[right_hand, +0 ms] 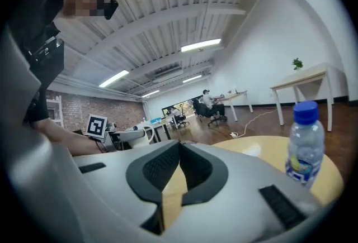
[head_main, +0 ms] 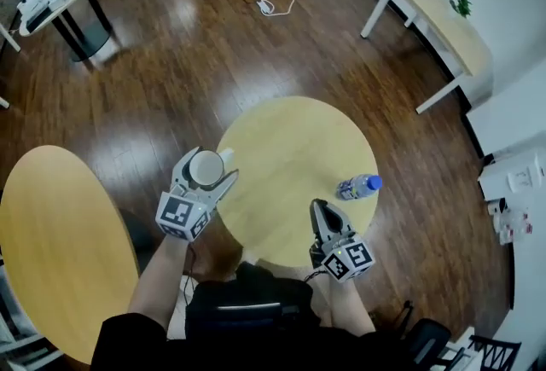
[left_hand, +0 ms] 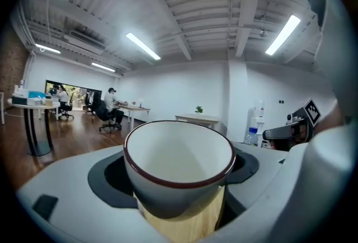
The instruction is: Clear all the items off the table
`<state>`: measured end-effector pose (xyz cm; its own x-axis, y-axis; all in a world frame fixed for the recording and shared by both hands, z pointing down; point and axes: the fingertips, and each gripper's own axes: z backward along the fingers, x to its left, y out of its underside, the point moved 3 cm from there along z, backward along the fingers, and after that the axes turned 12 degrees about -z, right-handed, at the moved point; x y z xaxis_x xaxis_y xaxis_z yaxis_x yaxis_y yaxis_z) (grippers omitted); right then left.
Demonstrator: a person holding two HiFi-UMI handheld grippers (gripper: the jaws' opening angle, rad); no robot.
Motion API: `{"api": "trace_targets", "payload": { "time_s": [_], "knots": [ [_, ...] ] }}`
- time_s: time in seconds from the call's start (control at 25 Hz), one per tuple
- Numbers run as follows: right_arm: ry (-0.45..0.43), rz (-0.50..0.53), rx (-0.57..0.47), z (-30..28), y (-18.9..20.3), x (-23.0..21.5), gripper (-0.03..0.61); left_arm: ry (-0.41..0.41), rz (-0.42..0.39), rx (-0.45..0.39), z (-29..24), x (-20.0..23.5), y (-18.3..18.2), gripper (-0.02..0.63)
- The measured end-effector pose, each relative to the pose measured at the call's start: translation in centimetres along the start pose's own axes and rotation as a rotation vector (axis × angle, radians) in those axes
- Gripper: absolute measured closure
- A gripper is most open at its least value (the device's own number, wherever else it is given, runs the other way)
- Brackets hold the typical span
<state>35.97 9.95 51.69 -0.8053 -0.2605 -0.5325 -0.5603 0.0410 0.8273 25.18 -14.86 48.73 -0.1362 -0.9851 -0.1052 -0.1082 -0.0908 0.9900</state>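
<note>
While on wood floor (head_main: 196, 45), 2 round tables (head_main: 290, 147)

The room is bright. Long ceiling lights (left_hand: 142, 46) shine white from above. The wooden floor (head_main: 183, 20) has shiny glare patches. Both gripper views bend round and go dark at the corners. The close cup (left_hand: 179, 152) looks soft.

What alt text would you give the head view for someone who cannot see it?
The left gripper holds a white cup at the edge of a round wooden table; a water bottle stands on it near the shut right gripper.
</note>
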Motion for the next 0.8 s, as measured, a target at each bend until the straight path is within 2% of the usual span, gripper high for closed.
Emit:
{"api": "trace_targets", "payload": {
  "time_s": [0.2,0.44,0.64,0.8],
  "knots": [
    [-0.213,0.063,0.005,-6.8,-1.3,7.6,0.574,-0.241,-0.012,-0.027,12.1,6.4,-2.7,0.198],
    [-0.431,0.108,0.035,-12.4,0.7,19.3,0.574,-0.536,-0.006,0.023,29.8,11.5,-1.7,0.198],
    [-0.587,0.152,0.101,-15.0,3.6,28.5,0.574,-0.764,0.018,0.007,42.9,13.0,-1.0,0.198],
    [-0.700,0.180,0.158,-15.6,6.9,35.0,0.574,-0.895,0.016,0.018,51.4,12.1,-0.4,0.198]
  ]
}}
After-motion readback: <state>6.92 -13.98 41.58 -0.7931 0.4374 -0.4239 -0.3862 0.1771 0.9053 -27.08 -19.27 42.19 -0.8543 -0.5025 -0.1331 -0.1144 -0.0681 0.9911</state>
